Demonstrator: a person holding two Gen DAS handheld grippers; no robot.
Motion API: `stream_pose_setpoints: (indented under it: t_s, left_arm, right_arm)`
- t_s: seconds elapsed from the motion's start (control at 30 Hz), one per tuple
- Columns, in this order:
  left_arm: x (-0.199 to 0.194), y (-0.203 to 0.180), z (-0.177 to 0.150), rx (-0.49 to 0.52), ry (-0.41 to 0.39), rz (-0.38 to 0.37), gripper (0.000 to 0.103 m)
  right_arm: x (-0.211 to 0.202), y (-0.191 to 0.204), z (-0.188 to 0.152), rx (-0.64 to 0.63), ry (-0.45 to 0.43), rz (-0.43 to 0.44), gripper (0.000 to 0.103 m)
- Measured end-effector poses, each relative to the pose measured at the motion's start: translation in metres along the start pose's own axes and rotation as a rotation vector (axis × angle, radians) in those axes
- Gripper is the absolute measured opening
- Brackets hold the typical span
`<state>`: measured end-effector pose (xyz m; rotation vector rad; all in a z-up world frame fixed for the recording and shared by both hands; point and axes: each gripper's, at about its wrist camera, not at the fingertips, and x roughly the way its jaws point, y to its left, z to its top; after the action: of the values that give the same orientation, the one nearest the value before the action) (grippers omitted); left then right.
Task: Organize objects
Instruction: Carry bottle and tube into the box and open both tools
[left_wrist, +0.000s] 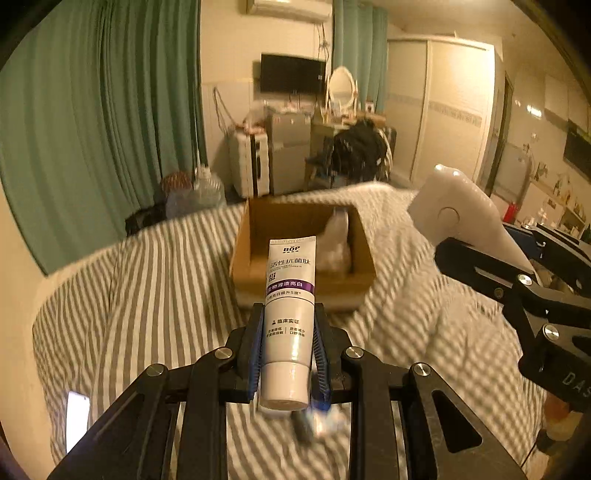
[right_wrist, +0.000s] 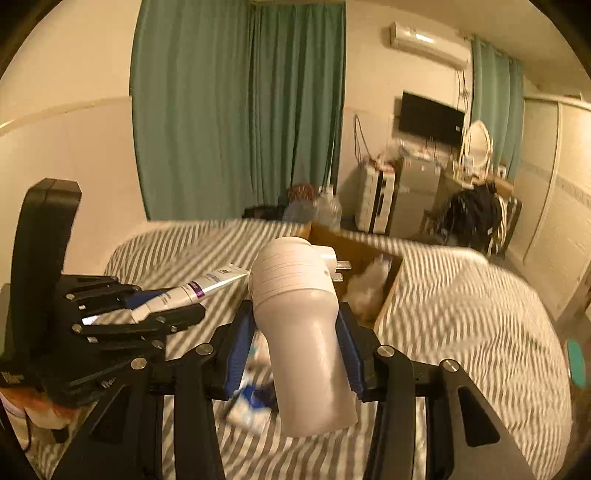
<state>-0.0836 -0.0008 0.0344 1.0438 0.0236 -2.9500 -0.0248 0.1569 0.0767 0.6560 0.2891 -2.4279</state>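
My left gripper (left_wrist: 289, 325) is shut on a white toothpaste tube (left_wrist: 290, 302) with a purple band, held cap toward the camera above the striped bed. The tube also shows in the right wrist view (right_wrist: 192, 293). My right gripper (right_wrist: 295, 321) is shut on a white hair dryer (right_wrist: 299, 321), which also shows in the left wrist view (left_wrist: 458, 218). An open cardboard box (left_wrist: 258, 236) sits on the bed just beyond both grippers, with a clear plastic bag (left_wrist: 334, 243) inside. The box also shows in the right wrist view (right_wrist: 388, 306).
The bed has a grey and white striped cover (left_wrist: 147, 295). Small blurred items lie on it below the grippers (right_wrist: 251, 398). A phone (left_wrist: 77, 421) lies at the bed's left edge. Green curtains (left_wrist: 92, 110), a suitcase, a dresser and a wardrobe stand beyond.
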Motion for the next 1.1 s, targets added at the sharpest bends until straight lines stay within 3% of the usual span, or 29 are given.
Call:
stream_pose_setpoints:
  t_s: [0.23, 0.53, 0.67, 0.8, 0.97, 1.1]
  left_arm:
    - [0.047, 0.008, 0.067, -0.006, -0.078, 0.015, 0.024]
    - [0.159, 0.034, 0.106, -0.040, -0.029, 0.017, 0.024]
    - [0.209, 0.036, 0.094, -0.008, 0.020, -0.003, 0.024]
    - [0.237, 0.036, 0.073, -0.011, 0.065, -0.016, 0.024]
    - [0.251, 0.029, 0.056, 0.021, 0.107, -0.028, 0.024]
    - [0.256, 0.022, 0.047, 0.042, 0.116, -0.057, 0.024]
  right_arm:
    - [0.041, -0.024, 0.063, 0.015, -0.072, -0.004, 0.044]
    - [0.142, -0.075, 0.106, 0.144, -0.071, -0.006, 0.044]
    - [0.200, -0.092, 0.102, 0.178, -0.015, -0.027, 0.044]
    - [0.251, -0.104, 0.078, 0.197, 0.072, -0.031, 0.044]
    - [0.278, -0.114, 0.050, 0.232, 0.160, -0.048, 0.044]
    - [0.287, -0.122, 0.034, 0.243, 0.179, -0.039, 0.044]
